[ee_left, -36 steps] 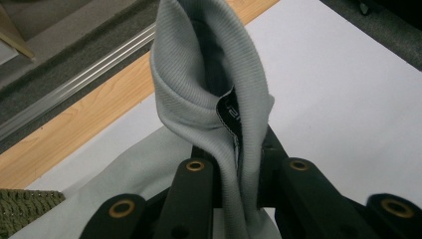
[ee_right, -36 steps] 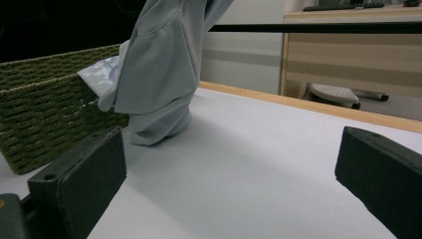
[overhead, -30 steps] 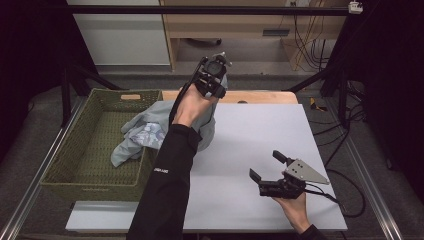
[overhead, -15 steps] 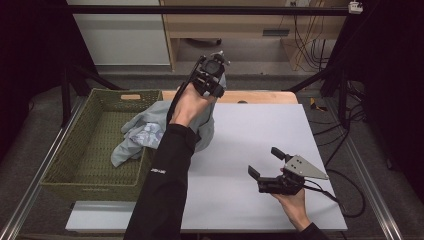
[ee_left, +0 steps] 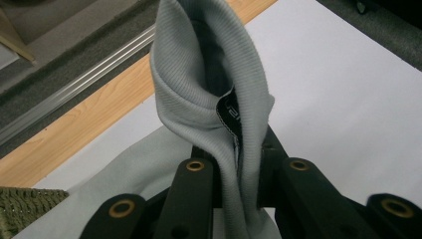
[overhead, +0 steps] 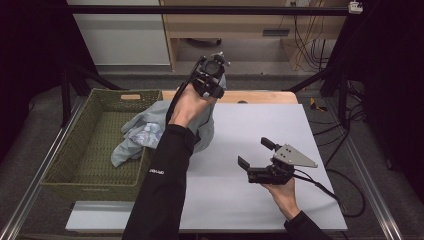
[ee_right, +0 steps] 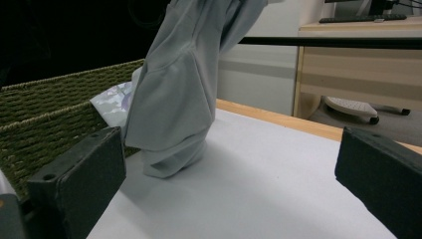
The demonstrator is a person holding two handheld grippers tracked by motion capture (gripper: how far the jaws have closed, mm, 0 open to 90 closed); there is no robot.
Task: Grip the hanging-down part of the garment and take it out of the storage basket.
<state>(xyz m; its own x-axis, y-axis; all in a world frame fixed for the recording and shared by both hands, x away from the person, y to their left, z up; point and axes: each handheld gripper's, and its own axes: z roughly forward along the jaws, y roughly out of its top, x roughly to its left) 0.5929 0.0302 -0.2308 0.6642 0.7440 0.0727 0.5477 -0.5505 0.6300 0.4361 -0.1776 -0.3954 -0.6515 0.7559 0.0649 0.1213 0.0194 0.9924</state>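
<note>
Lifting grey garment (ee_left: pixel 209 84) clamped in left gripper (overhead: pixel 210 76) above white table (overhead: pixel 280 125) — right gripper (overhead: pixel 256 154) spread wide, empty.

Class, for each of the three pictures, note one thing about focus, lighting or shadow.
High view: the white table is evenly lit while the surroundings fall into darkness. Left gripper view: the grey garment's ribbed cuff is sharp, and the jaws at the bottom are blurred. Right gripper view: the hanging garment casts a soft shadow on the table, and the near jaws are out of focus.
</note>
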